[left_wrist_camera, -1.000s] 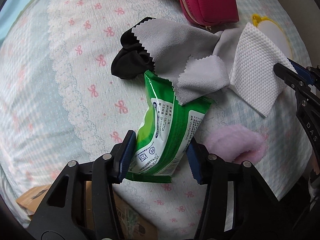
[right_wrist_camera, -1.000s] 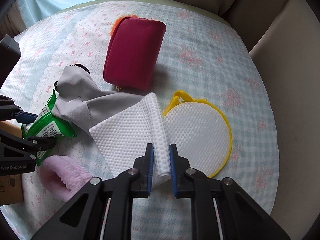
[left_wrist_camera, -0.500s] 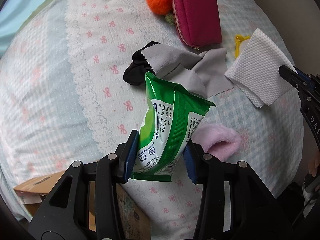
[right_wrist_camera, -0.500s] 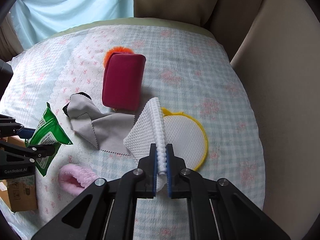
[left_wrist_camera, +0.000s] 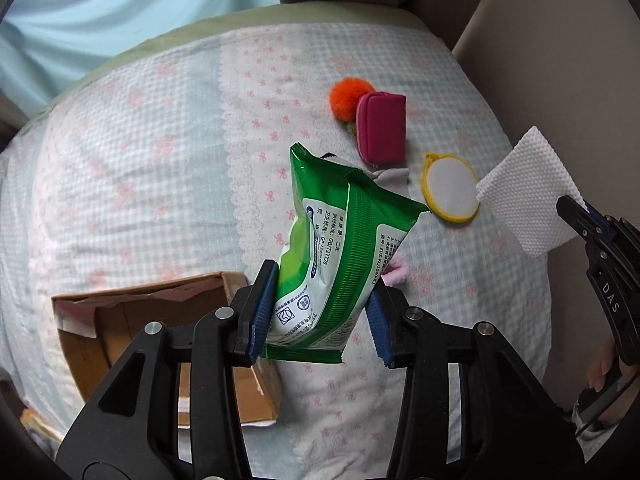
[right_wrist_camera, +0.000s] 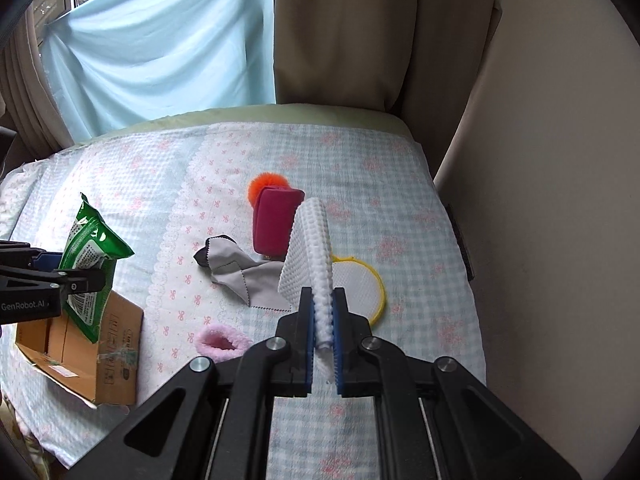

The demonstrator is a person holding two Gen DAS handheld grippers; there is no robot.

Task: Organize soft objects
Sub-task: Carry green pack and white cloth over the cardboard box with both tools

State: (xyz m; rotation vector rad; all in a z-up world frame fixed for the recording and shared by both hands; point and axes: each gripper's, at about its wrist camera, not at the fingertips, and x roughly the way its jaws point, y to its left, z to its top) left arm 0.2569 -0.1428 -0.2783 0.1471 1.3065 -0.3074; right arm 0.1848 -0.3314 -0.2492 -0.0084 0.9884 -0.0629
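Left fingers [left_wrist_camera: 320, 312] pinching crinkly green wipes pack [left_wrist_camera: 340, 248], right fingers [right_wrist_camera: 324, 336] clamping dimpled white cloth [right_wrist_camera: 310, 252]

The right gripper [right_wrist_camera: 322, 330] clamps a white textured cloth [right_wrist_camera: 310, 256] above the bed [right_wrist_camera: 420, 264]. At far left, the left gripper [right_wrist_camera: 76, 276] holds a green wipes packet [right_wrist_camera: 90, 258] over a cardboard box [right_wrist_camera: 116, 344]. A grey cloth [right_wrist_camera: 240, 272], pink fuzzy item [right_wrist_camera: 220, 344] and red pouch [right_wrist_camera: 274, 222] lie between.

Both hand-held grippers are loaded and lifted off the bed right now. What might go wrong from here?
1. The left hand-held gripper pinches only the bottom end of the green wipes pack; the pack leans and might slip before reaching the cardboard box.
2. The white textured cloth in the right hand-held gripper is floppy and may slide out.
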